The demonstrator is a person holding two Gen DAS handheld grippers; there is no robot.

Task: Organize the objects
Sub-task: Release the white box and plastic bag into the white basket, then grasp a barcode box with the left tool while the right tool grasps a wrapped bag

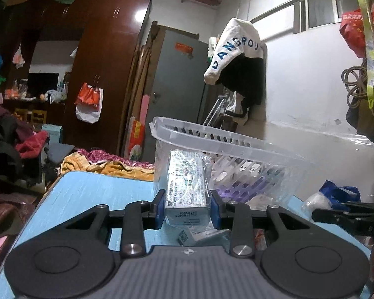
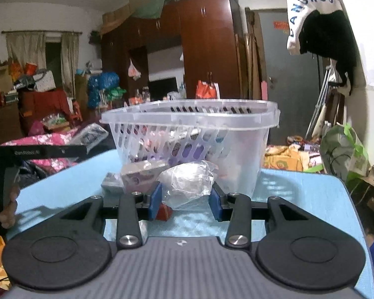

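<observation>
In the left wrist view my left gripper (image 1: 187, 205) is shut on a printed box in clear wrap (image 1: 187, 186) and holds it above the blue table (image 1: 87, 194), just in front of the clear plastic basket (image 1: 236, 147). In the right wrist view my right gripper (image 2: 186, 199) has its blue pads on both sides of a crumpled clear plastic bag (image 2: 187, 182) that rests on the table in front of the basket (image 2: 192, 114). A small red packet (image 2: 164, 213) lies by the left pad.
A pink-purple box (image 2: 139, 177) and a grey box (image 2: 111, 184) lie left of the bag. A small grey box (image 1: 194, 236) lies under the left gripper. The right gripper's black frame (image 1: 349, 216) shows at right. Bedding and clutter surround the table (image 2: 299, 186).
</observation>
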